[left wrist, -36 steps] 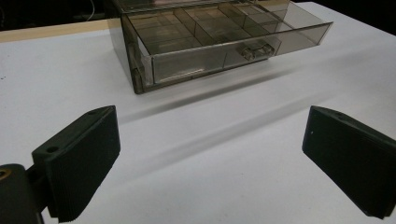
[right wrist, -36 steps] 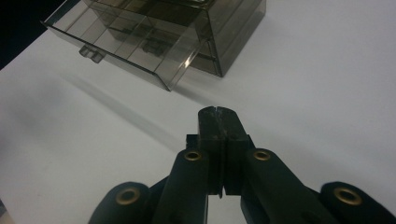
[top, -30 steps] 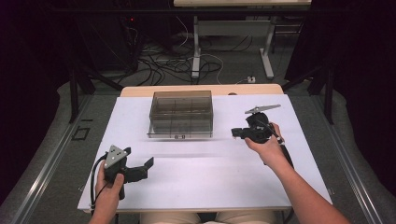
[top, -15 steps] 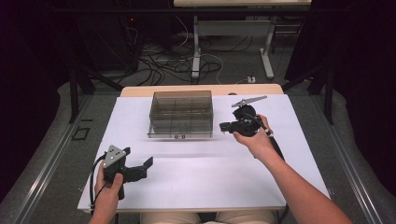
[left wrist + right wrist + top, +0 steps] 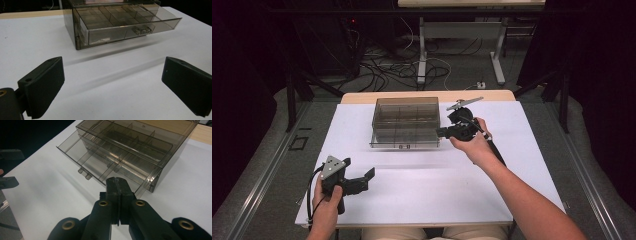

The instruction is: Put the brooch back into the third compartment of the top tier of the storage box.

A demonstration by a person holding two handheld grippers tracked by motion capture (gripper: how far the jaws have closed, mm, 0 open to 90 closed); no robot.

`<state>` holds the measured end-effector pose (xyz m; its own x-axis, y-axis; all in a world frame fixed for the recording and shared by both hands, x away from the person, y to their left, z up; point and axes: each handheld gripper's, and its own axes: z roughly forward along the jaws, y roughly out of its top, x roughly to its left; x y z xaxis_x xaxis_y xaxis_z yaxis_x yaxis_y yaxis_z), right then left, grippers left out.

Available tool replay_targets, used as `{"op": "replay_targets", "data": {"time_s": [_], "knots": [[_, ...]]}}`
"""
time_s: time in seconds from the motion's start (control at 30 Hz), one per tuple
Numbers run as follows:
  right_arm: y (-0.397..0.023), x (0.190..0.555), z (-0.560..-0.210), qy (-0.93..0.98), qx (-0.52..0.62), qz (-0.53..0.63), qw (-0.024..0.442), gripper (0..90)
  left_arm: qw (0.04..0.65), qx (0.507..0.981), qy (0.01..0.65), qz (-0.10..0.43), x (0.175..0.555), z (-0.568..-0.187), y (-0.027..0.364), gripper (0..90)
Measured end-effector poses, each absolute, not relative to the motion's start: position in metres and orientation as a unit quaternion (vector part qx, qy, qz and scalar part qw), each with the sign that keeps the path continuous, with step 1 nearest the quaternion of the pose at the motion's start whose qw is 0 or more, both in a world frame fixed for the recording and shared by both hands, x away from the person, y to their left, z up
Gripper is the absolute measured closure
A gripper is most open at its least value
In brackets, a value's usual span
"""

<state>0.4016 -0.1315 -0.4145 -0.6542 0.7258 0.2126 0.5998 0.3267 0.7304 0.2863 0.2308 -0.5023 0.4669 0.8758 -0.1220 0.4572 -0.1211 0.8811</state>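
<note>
A smoky clear plastic drawer box (image 5: 406,122) stands on the white table top (image 5: 422,185), toward the back. Its lower drawer (image 5: 130,25) is pulled out, showing divided compartments (image 5: 100,160) and a small front handle (image 5: 84,173). My right gripper (image 5: 440,133) hovers at the box's right front corner (image 5: 150,185), jaws pressed together with nothing between them. My left gripper (image 5: 368,176) rests near the front left of the table, held by a hand, with its jaws wide apart and pointing toward the box.
Beyond the table's far edge lie tangled cables (image 5: 382,70) on the floor and the legs of another table (image 5: 422,50). A metal rail (image 5: 257,185) runs along the floor to the left. The white surface in front of the box is bare.
My right gripper has moved left and forward from the right part of the table to the box's right front corner. The left gripper has stayed put.
</note>
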Motion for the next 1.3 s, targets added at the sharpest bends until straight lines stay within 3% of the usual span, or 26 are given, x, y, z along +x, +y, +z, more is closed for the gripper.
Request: {"op": "replay_targets", "data": {"time_s": [1.3], "knots": [[-0.1, 0.435, -0.428, 0.812, 0.429, 0.392, 0.061, 90.0, 0.476, 0.714, 0.467, 0.213, 0.286, -0.502, 0.231, 4.8]]}}
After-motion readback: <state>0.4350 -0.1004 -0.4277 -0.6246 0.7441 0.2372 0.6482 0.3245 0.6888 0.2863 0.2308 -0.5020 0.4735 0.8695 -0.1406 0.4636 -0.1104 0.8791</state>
